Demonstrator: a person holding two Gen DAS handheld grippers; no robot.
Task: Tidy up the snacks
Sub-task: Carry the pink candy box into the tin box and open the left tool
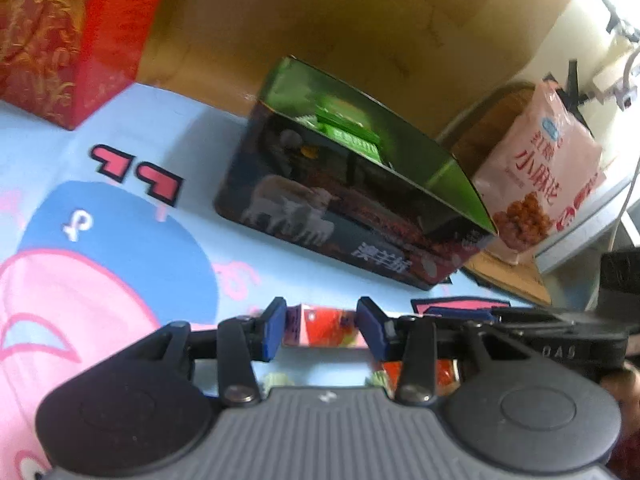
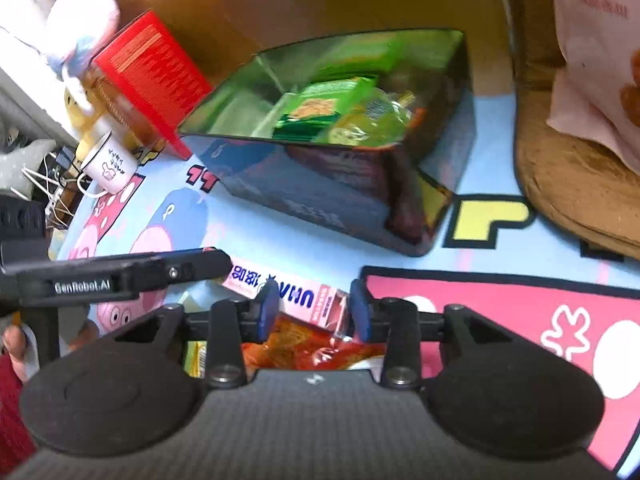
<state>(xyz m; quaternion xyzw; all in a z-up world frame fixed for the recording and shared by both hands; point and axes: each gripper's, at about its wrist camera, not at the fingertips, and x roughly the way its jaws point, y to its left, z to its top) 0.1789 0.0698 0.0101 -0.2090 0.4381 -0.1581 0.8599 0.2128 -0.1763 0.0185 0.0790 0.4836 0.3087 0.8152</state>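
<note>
A dark open box with a shiny green inside [image 1: 352,184] stands on the cartoon mat and holds green snack packets [image 2: 320,108]. My left gripper [image 1: 322,326] is open just above a pink carton and a red-orange snack packet [image 1: 328,328] lying on the mat. My right gripper [image 2: 310,312] is open over the same pile: a pink UHA carton [image 2: 296,296] and a red-orange packet [image 2: 300,344]. Neither gripper holds anything. The left gripper's arm [image 2: 120,276] shows at the left of the right wrist view.
A red gift box [image 1: 60,40] stands at the far left. A pink snack bag [image 1: 544,172] leans on a brown cushion [image 2: 568,184] at the right. A white mug [image 2: 110,164] and a plush toy [image 2: 80,20] sit at the mat's left edge. A cardboard wall [image 1: 360,20] stands behind.
</note>
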